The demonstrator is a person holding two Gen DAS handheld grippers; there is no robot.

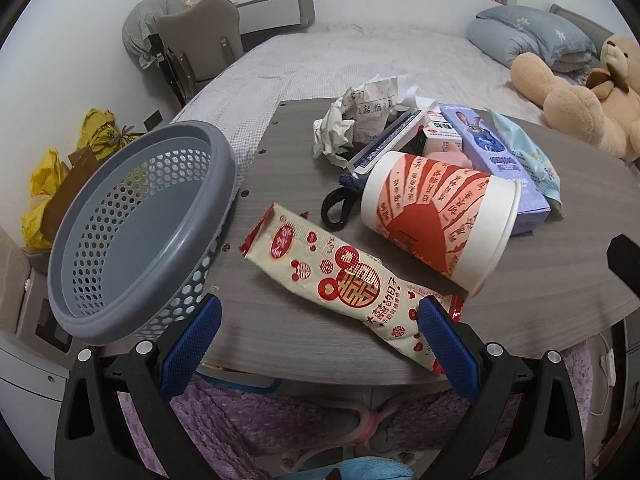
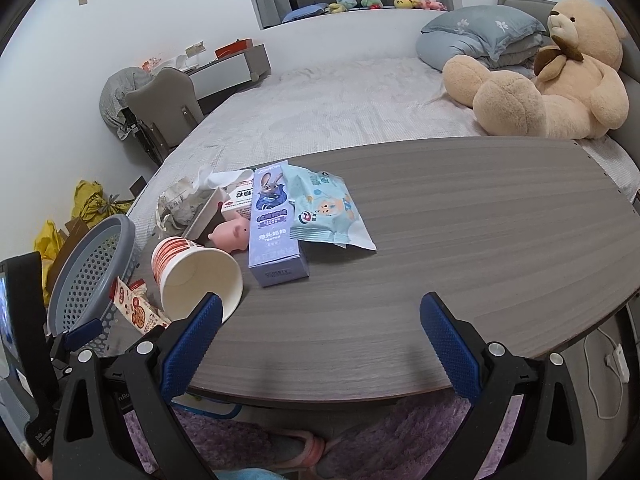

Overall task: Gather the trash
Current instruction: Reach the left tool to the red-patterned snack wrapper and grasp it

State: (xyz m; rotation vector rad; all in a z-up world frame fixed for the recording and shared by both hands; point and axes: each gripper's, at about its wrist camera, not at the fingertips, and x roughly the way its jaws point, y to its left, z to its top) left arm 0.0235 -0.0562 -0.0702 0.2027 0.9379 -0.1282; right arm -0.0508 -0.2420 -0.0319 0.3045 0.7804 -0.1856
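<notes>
A grey perforated basket (image 1: 132, 236) stands at the table's left edge, tilted; it also shows in the right wrist view (image 2: 86, 276). A cream and red snack wrapper (image 1: 352, 284) lies in front of my open left gripper (image 1: 320, 320), its near end by the right finger. A red and white paper cup (image 1: 436, 216) lies on its side beyond it, also in the right wrist view (image 2: 196, 276). Crumpled paper (image 1: 360, 116), a purple box (image 2: 272, 220) and a light blue packet (image 2: 328, 212) lie behind. My right gripper (image 2: 320, 320) is open and empty over bare table.
A wooden table (image 2: 480, 240) stands by a bed (image 2: 360, 100) with a teddy bear (image 2: 552, 76) and pillows. A pink pig toy (image 2: 234, 234), a black hair tie (image 1: 340, 204) and small cartons are among the pile. A chair (image 1: 196, 44) and yellow bags (image 1: 60, 184) are at left.
</notes>
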